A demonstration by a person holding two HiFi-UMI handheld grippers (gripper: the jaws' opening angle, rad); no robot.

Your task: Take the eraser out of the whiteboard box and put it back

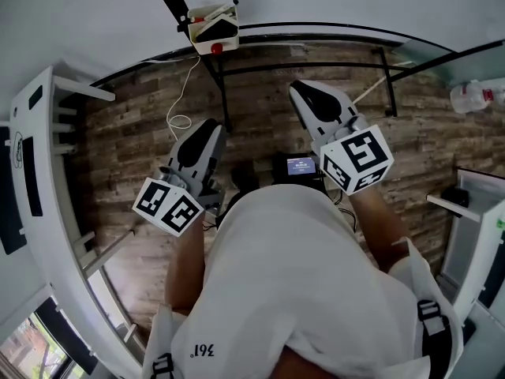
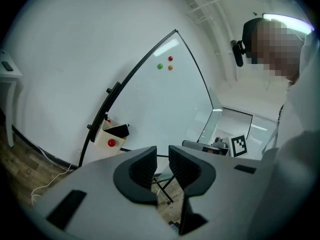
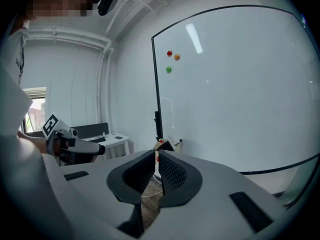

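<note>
Left fingers (image 2: pixel 142 168) well apart from eraser (image 2: pixel 118 130)

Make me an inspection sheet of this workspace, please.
Surface: wood floor; whiteboard with three magnets.
Job's things: eraser lying in box at the whiteboard's edge.
Clutter: bottle at right; small screen near the person.
Grippers: left gripper jaws slightly apart, empty; right gripper shut, empty.
Cables: white cable on floor near box.
Surroundings: desk, window.

whiteboard box (image 1: pixel 229 44) — white, red dot (image 1: pixel 217 48) on front, upright | eraser (image 1: pixel 218 28) — black, tilted inside box
</note>
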